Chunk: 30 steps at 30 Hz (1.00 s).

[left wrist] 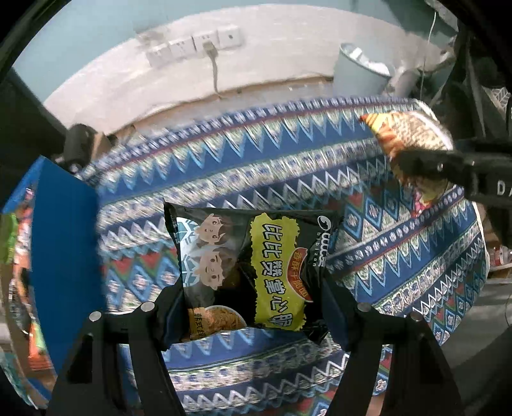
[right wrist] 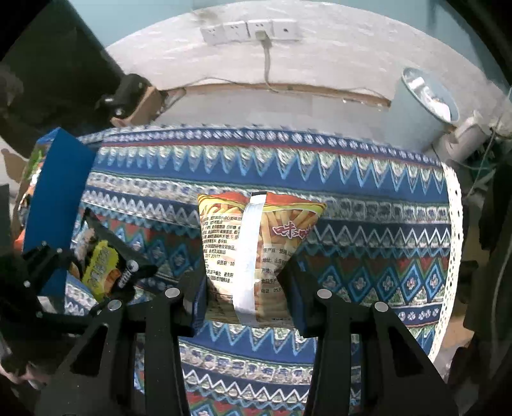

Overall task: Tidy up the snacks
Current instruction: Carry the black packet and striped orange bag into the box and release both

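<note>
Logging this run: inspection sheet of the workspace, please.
Surface: patterned blue tablecloth, bare around the packets.
Job's things: black snack packet in the left gripper; fries packet in the right gripper; blue box at the table's left holds more snacks.
Clutter: nothing seen.
Grippers: both shut on their packets, pointing down.
Cables: grey cord plugged into wall sockets.
Surroundings: pale bin beyond the table; black clamp.

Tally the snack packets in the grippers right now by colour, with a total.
Black packet, in the left gripper: 1
Orange fries packet, in the right gripper: 1
Total: 2
</note>
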Tool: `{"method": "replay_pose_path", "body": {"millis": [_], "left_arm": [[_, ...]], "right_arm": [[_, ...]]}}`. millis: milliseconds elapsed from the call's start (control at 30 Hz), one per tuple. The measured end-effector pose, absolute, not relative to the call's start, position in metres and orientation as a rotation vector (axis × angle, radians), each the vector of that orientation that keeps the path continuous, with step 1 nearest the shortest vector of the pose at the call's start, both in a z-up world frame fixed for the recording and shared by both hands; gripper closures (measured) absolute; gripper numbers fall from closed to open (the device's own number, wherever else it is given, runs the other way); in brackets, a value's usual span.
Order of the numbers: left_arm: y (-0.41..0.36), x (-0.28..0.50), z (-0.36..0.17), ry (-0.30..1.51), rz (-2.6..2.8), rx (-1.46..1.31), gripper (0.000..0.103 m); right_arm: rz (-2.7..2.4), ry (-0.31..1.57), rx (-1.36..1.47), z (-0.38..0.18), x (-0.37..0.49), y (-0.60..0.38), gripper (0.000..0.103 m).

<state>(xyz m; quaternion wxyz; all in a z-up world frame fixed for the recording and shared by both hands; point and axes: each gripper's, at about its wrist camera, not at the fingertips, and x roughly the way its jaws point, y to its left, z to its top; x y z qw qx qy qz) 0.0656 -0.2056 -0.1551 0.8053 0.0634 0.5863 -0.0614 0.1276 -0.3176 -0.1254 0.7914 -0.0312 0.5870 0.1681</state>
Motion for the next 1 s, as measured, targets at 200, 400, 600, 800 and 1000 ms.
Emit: {"method": "replay_pose_path", "body": {"millis": [200, 400, 600, 800, 1000], "left_arm": [[-0.173, 0.063, -0.123, 1.183, -0.109, 0.119, 0.029], [-0.154, 0.055, -0.095, 1.117, -0.094, 0.129, 0.029], [-0.135, 0.046, -0.073, 1.068, -0.080, 0.137, 0.029], [-0.112, 0.037, -0.051, 1.013, -0.054, 0.138, 0.029], [-0.081, 0.028, -0.040, 0.997, -0.026, 0.099, 0.029]], "right_arm": [[0.397, 1.215, -0.069, -0.106, 0.125, -0.302, 0.061], [0.423, 1.160, -0.080, -0.084, 0.125, -0.286, 0.061], [0.462, 1.110, -0.080, -0.064, 0.123, -0.267, 0.061], [0.521, 1.079, -0.081, -0.049, 0.118, -0.239, 0.061], [0.596, 1.053, -0.099, -0.036, 0.111, -0.201, 0.061]]}}
